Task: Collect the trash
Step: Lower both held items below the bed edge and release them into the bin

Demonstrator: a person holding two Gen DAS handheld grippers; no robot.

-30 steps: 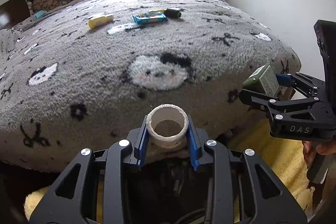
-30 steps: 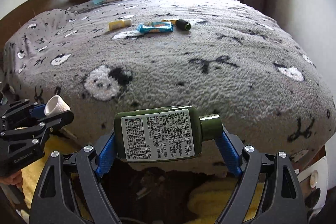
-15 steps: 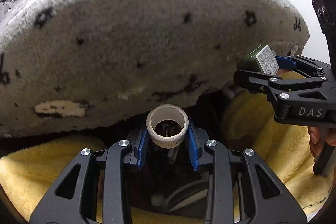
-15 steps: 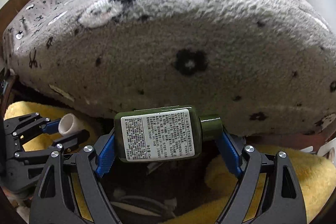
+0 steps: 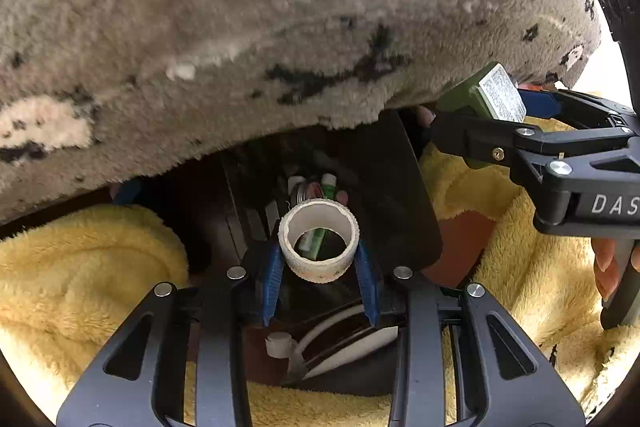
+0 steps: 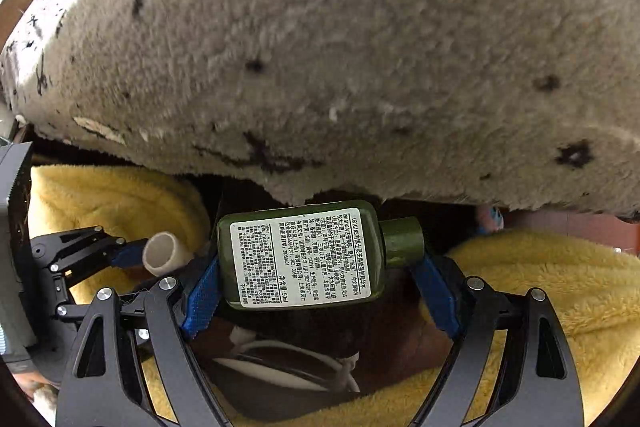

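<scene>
Below the overhanging grey fleece blanket edge, my left gripper clamped on a white cardboard tape core, my right gripper clamped on a dark green labelled bottle, both over a dark bin gap between yellow plush, trash inside visible only from the left wrist.

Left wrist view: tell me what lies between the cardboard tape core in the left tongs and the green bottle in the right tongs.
Only the dark bin's black rim; cardboard tape core and green bottle don't touch, as the left wrist view shows.
</scene>
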